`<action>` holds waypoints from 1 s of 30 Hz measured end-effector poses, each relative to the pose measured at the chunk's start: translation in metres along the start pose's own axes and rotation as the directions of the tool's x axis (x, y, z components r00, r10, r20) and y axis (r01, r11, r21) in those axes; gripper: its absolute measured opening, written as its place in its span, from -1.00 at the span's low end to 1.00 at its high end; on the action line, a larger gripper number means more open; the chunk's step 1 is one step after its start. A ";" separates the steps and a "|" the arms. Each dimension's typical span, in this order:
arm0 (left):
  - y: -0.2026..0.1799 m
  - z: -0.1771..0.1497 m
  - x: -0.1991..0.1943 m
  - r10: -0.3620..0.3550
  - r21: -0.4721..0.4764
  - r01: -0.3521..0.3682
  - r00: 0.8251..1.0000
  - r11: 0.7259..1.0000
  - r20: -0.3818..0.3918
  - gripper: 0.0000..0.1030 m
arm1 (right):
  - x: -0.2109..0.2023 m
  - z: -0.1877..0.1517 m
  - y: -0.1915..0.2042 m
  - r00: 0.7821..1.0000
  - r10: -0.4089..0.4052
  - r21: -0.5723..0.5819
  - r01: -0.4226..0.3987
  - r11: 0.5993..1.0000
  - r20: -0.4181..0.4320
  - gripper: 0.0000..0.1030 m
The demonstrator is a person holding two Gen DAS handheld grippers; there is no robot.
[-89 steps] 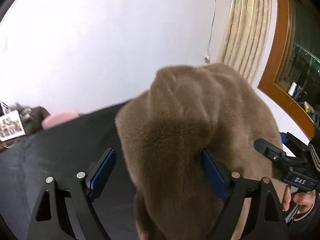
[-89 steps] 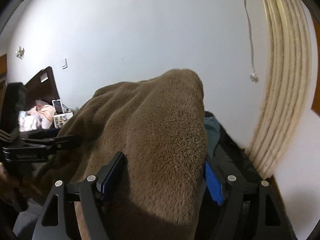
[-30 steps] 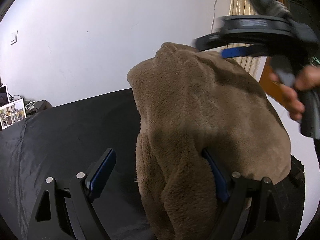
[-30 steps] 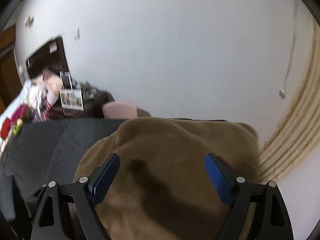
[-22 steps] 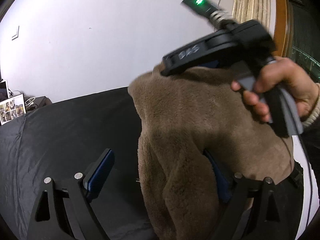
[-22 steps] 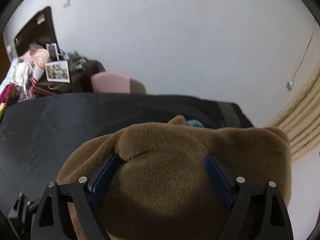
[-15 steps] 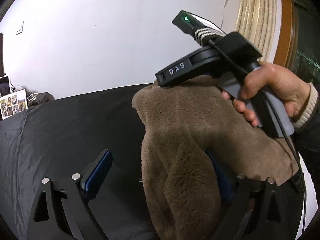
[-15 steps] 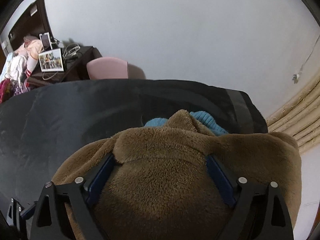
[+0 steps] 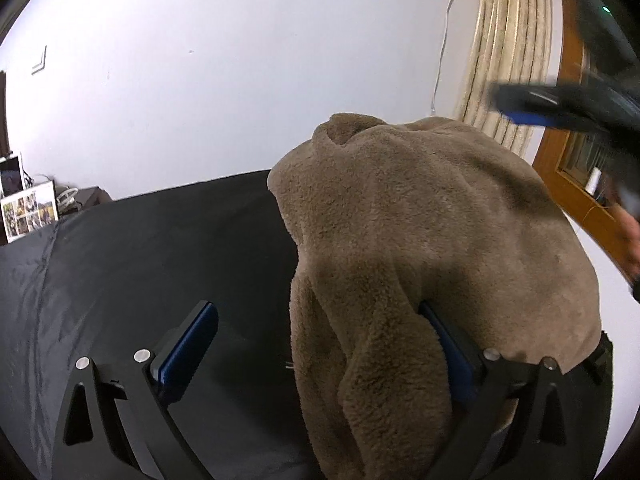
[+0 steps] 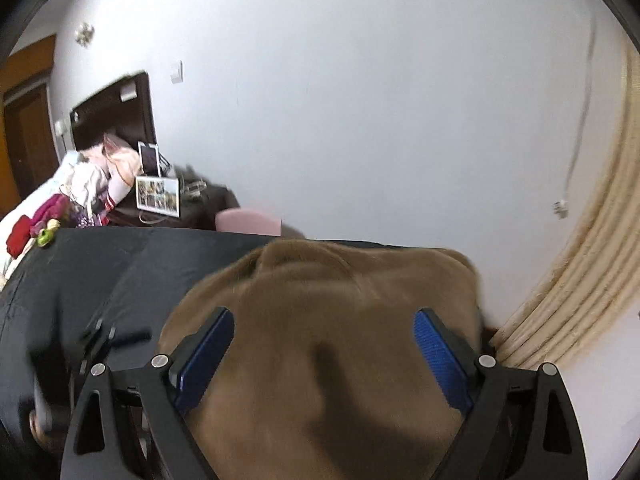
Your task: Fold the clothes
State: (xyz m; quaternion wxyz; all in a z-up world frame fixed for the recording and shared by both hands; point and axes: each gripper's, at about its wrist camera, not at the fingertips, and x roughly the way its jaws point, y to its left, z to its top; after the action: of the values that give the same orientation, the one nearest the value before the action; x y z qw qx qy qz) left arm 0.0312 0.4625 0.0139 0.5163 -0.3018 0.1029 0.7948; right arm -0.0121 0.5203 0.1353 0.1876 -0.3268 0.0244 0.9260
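No readable writing anywhere, the blur killed whatever lettering was on the tools. The brown fleece garment (image 9: 432, 240) sat bunched on the right side of the black sheet (image 9: 160, 248), draped over the right finger of the left gripper (image 9: 320, 344), whose jaws stood wide apart with nothing pinched. The right gripper (image 10: 324, 344) hung above the fleece, jaws spread too, not visibly touching it. A photo collage (image 10: 157, 197) stood far left by the white wall (image 10: 340, 100), its print too small to read.
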 end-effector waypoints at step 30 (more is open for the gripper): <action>0.024 0.003 -0.020 0.032 0.005 -0.032 0.999 0.999 0.019 1.00 | -0.047 -0.193 -0.008 0.971 -0.231 0.199 0.239 0.950 -0.064 0.81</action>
State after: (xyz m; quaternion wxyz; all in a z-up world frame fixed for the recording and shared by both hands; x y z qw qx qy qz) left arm 0.0148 0.4382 0.0243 0.5051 -0.2913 0.1047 0.8056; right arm 0.1399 0.4798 0.0134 0.3288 -0.3247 0.0847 0.8828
